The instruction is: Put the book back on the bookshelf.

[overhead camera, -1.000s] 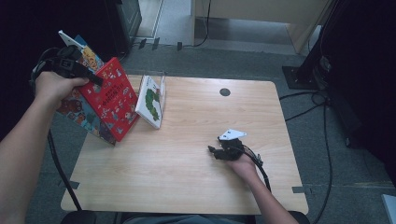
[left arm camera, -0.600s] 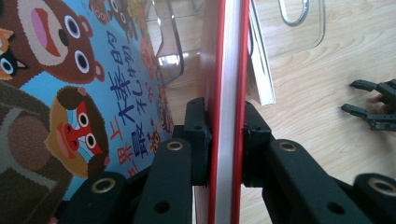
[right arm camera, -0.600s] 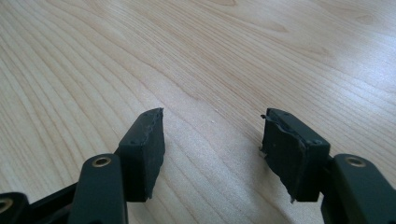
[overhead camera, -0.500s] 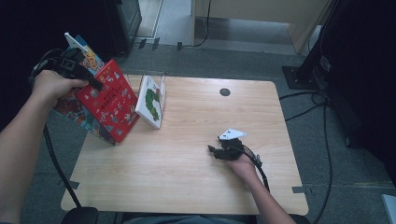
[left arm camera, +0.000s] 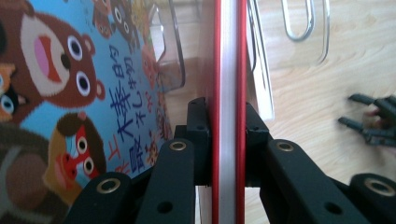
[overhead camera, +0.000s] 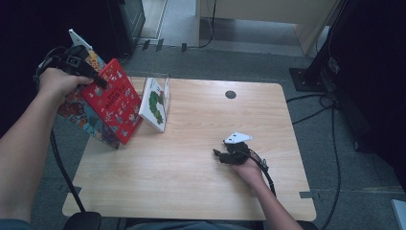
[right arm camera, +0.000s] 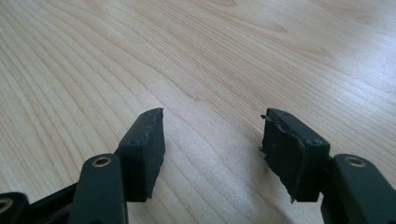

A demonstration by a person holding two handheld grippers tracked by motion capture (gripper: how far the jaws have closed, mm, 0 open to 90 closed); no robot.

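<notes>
Barely shifted since the earlier frames: red book point(overhead camera: 111, 101) lifted at the table's left edge, tilted, just beside the clear book stand point(overhead camera: 166, 88)

Left gripper point(left arm camera: 227, 140) pinching the red book's top edge, bear-cover book point(left arm camera: 74, 84) leaning behind it; right gripper point(right arm camera: 212, 140) resting on the wooden table point(overhead camera: 191, 182), jaws spread, empty; step judged as carrying the book to the stand beside the white caterpillar book point(overhead camera: 154, 102); next calls for uprighting it over a free slot, then lowering

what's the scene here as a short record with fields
left gripper: shut on the red book's edge, held at the table's left edge
red book: tilted, partly over the table edge
bear book: just behind the red book
white book: propped in a clear stand
right gripper: open, holding nothing, low over bare wood
table: light wood
</notes>
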